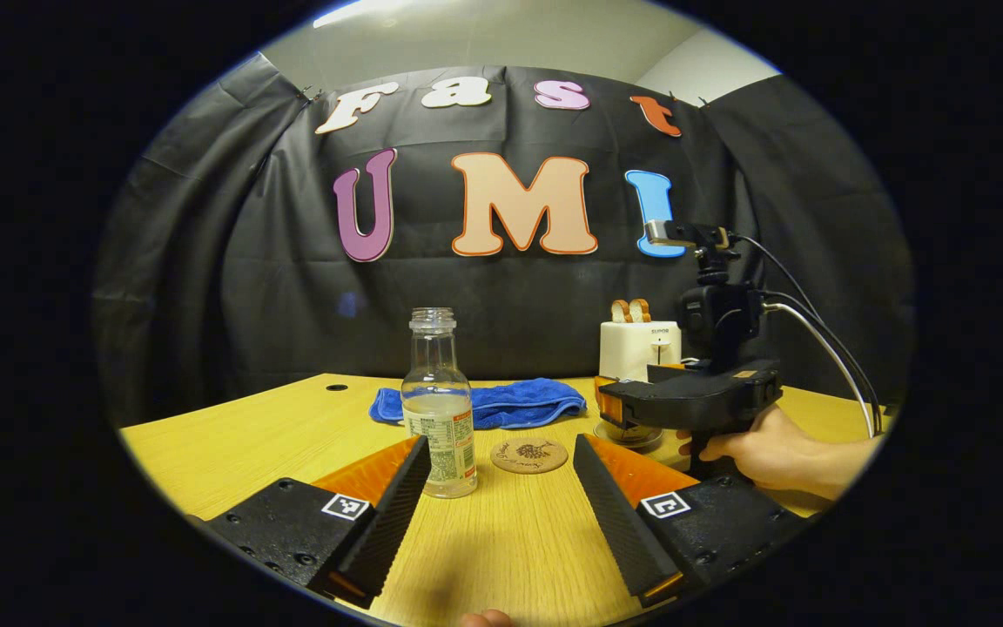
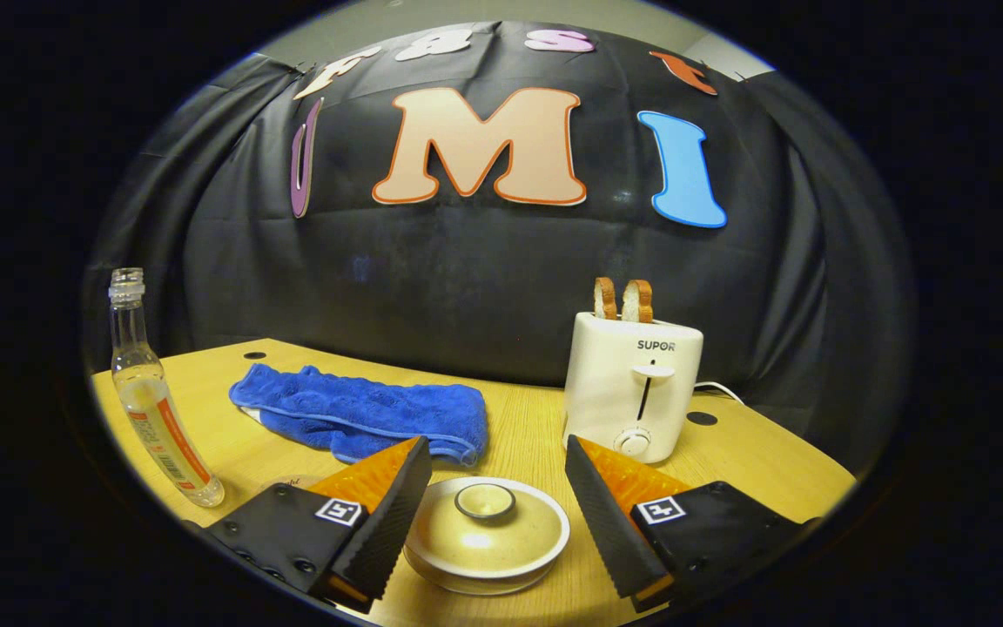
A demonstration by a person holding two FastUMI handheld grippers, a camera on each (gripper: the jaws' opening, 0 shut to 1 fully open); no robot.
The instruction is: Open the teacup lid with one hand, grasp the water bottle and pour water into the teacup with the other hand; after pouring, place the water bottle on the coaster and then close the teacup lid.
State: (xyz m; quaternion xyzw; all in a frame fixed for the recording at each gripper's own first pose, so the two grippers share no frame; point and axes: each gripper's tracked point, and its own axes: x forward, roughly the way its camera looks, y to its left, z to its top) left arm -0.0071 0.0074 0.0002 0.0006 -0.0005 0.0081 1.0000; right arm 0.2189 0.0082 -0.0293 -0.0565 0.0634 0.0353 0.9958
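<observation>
The toaster [image 2: 632, 387] is standing at the back of the table [image 2: 519, 427] with two bread slices [image 2: 623, 300] sticking out of its slots. The uncapped water bottle [image 1: 439, 405], roughly half full, is sitting just beside the coaster [image 1: 529, 455], ahead of the left gripper [image 1: 501, 488], whose fingers are spread apart. The right gripper [image 2: 497, 501] is hovering with fingers wide on either side of the teacup lid [image 2: 486, 527], which is resting closed on the teacup.
</observation>
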